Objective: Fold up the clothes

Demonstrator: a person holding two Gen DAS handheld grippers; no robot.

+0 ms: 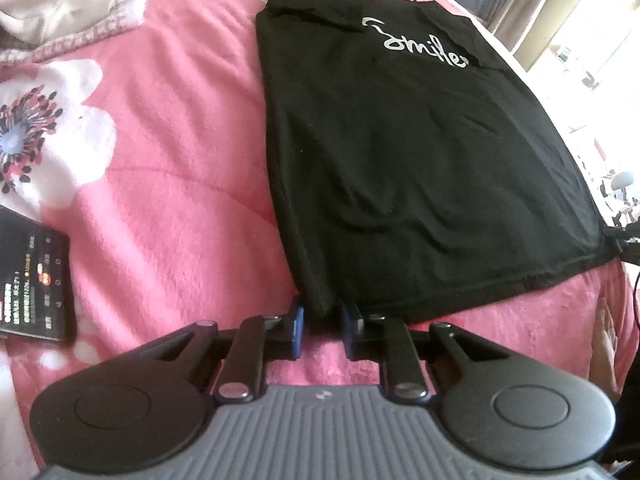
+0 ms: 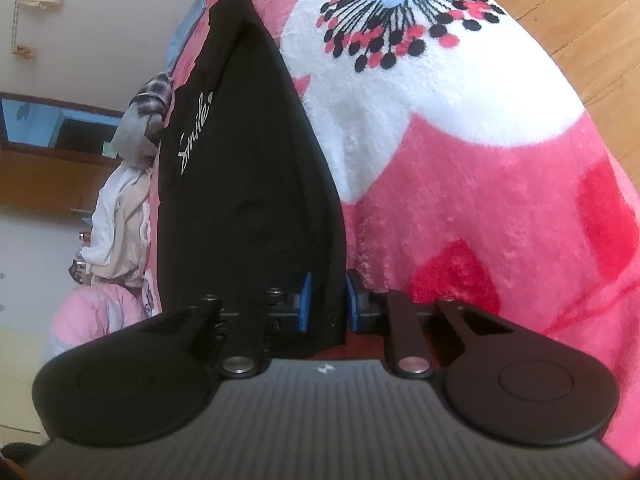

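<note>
1. Left wrist view: the black T-shirt (image 1: 420, 160) lay flat on the pink floral blanket (image 1: 180, 140); the left gripper (image 1: 322, 314) pinched its near-left hem corner.
2. The right gripper (image 2: 328, 292) clamped the near-right corner.

White script reading "Smile" stands on the black T-shirt (image 1: 420, 152); phone (image 1: 32, 280) screen text is unreadable.

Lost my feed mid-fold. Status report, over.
Left claw and right claw each pinching a hem corner of the black shirt. Shirt flat on pink blanket. Phone well clear.
</note>
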